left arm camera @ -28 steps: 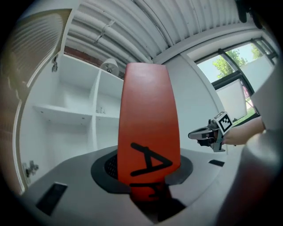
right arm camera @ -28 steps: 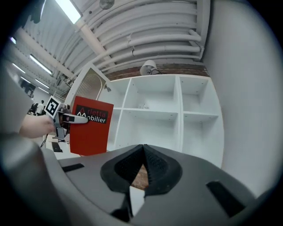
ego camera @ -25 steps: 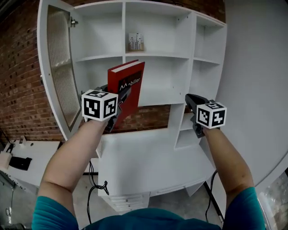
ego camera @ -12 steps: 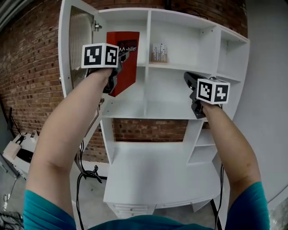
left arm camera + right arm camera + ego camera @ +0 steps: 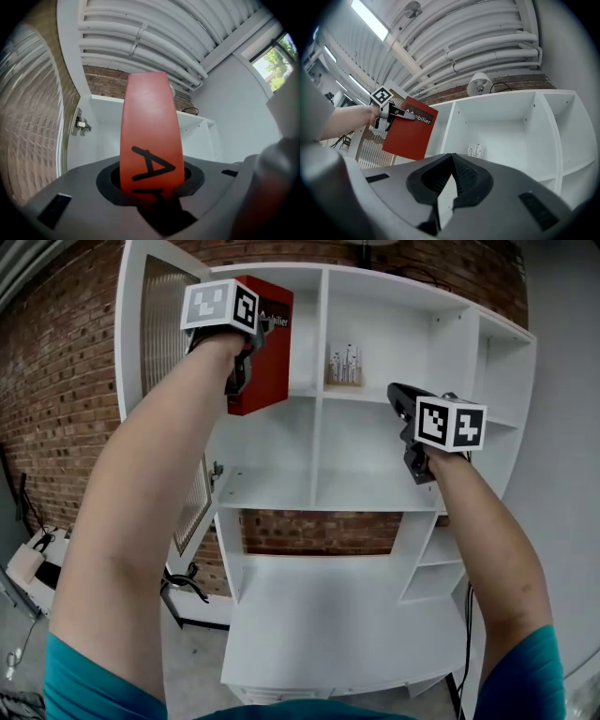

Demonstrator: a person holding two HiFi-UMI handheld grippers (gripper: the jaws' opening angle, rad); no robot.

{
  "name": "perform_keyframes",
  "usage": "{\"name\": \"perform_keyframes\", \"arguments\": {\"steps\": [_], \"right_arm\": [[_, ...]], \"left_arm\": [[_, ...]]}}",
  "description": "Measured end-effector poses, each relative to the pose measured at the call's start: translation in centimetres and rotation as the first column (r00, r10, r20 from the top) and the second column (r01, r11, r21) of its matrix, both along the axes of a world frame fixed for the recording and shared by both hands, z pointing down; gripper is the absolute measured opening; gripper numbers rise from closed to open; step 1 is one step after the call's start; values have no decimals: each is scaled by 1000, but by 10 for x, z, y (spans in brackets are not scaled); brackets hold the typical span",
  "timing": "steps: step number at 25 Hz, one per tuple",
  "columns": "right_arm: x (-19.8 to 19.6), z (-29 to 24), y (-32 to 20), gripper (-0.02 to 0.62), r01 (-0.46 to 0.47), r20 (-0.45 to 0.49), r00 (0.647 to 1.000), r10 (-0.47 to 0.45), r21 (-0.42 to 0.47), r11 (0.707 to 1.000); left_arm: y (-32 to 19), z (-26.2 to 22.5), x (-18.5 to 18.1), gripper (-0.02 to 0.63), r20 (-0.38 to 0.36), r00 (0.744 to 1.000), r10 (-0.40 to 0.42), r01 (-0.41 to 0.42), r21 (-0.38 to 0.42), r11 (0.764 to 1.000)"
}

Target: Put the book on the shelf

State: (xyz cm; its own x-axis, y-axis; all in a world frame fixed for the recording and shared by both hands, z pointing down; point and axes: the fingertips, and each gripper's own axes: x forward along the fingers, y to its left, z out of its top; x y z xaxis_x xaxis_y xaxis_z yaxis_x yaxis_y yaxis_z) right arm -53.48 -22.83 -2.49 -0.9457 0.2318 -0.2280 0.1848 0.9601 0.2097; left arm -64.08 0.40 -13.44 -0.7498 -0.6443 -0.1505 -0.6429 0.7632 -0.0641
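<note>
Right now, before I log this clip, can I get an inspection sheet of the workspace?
Surface: white shelf unit, boards mostly bare.
Job's things: red book, held in front of the top left compartment, not yet on a board.
Clutter: one small white item in the top middle compartment.
Grippers: left gripper shut on the red book; right gripper shut, holding nothing.
Cables: black cable on the floor, lower left.
Surroundings: brick wall; open ribbed-glass door at the unit's left.

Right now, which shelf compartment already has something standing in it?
The top middle compartment: a small pale object stands at its left. The other compartments in view look bare; the book is held before the top left one.
</note>
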Motion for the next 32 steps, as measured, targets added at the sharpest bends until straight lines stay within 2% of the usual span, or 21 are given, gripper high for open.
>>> {"name": "perform_keyframes", "arguments": {"steps": [6,10,15,27,32], "right_arm": [[-21,-6,-1,21,-12,6,1000,12,6,1000],[-31,-15,-3,22,-18,17,1000,18,-1,1000],[-45,-26,-3,21,-33,20,999,33,-9,999],[-71,-46,-2,22,-60,24,998,60,17,998],[-84,-43,-9,22,-85,16,996,85,37,996]], "left_arm": [[-6,-31,-6,173,33,999,7,-7,1,1000],[-10,-42,-14,172,67,997,-37,38,-12,999],[-22,-29,-43,172,48,996,-78,81,-60,995],[-24,-27,-111,172,-2,993,-117,117,4,993],[-28,-26,-137,172,-10,989,-146,146,5,989]]}}
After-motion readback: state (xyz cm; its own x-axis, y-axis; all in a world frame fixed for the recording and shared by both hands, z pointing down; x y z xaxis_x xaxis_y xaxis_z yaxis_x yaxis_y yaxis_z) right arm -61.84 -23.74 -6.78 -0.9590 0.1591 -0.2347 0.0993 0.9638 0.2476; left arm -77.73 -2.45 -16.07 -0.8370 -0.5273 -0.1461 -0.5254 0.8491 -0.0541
